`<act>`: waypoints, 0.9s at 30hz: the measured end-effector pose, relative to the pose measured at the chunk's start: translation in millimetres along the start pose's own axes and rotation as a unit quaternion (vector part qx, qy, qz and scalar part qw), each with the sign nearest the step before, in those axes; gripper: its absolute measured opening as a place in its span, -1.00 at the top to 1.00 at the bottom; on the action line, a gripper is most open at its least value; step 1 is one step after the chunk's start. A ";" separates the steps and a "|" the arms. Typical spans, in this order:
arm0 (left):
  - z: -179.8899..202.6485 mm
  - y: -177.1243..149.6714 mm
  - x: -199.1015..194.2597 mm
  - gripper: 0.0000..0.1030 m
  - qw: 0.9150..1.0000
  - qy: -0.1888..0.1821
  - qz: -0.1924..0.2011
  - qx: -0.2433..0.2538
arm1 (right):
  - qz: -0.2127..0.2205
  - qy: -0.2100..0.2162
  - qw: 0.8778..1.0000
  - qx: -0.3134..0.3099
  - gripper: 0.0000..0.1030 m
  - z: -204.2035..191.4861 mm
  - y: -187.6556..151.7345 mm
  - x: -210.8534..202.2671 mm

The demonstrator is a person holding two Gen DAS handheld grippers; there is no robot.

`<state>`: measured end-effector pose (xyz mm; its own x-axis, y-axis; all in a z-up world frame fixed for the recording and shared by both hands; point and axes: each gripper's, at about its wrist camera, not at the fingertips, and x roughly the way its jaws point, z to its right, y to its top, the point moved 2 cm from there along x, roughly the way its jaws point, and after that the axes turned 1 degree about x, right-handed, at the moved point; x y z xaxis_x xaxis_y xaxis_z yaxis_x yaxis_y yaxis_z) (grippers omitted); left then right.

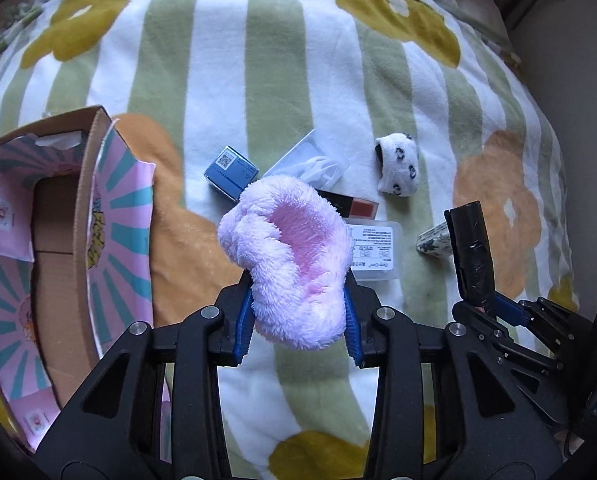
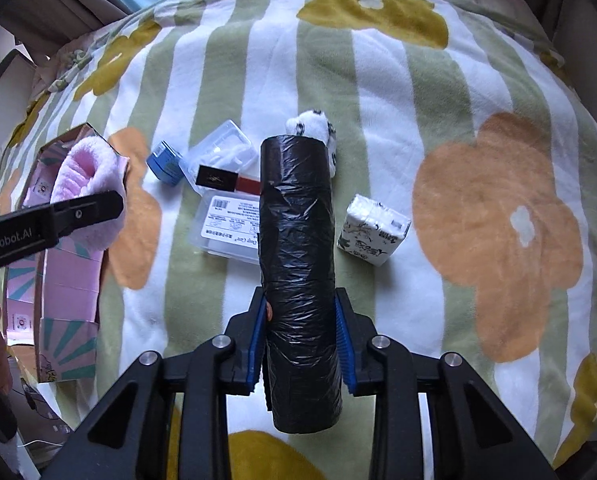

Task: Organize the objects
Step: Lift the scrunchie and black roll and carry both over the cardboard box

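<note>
Claws are both clamped, the left claw (image 1: 298, 316) on a pink fluffy slipper (image 1: 288, 256) lifted over the bed (image 1: 258, 60), probably bound for the open cardboard box (image 1: 58, 240) beside it, the right claw (image 2: 300, 344) on a black bag roll (image 2: 298, 260).

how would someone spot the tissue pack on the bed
On the striped flower blanket, look at the clutter in the middle. The tissue pack lies alone at the right edge of it, beside the orange flower: a white soft brick with black ink drawings, unlike the clear plastic boxes nearby.
</note>
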<state>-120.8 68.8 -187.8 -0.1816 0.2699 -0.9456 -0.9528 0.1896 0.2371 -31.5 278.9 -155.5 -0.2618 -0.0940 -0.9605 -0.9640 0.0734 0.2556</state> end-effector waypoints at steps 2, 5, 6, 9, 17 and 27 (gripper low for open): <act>10.7 -0.5 -17.1 0.35 1.000 0.004 0.013 0.004 | 0.013 0.000 1.000 0.006 0.44 -27.7 16.0 3.0; 23.5 -8.3 -43.2 0.35 0.999 0.009 0.032 0.013 | 0.029 -0.001 0.999 0.016 0.44 -37.1 21.8 -17.8; 26.2 -11.3 -51.3 0.35 0.999 0.011 0.037 0.016 | 0.033 -0.002 0.999 0.018 0.44 -40.7 23.5 -25.8; 32.0 -22.1 -74.8 0.35 0.998 0.015 0.048 0.021 | 0.041 -0.009 0.999 0.021 0.44 -46.5 22.7 -51.6; 34.3 -50.1 -118.4 0.35 0.997 -0.001 0.075 0.023 | 0.073 -0.021 0.997 0.033 0.44 -49.0 8.8 -101.3; 12.8 -58.9 -150.2 0.35 0.994 0.003 0.107 0.001 | 0.095 -0.030 0.995 -0.008 0.44 -78.9 11.9 -121.1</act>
<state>-34.3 29.2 -56.9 -0.3808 0.2988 -0.8750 -0.8922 0.1299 0.4326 -14.9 212.9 -27.5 -0.4361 -0.0202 -0.8997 -0.8983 0.0686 0.4339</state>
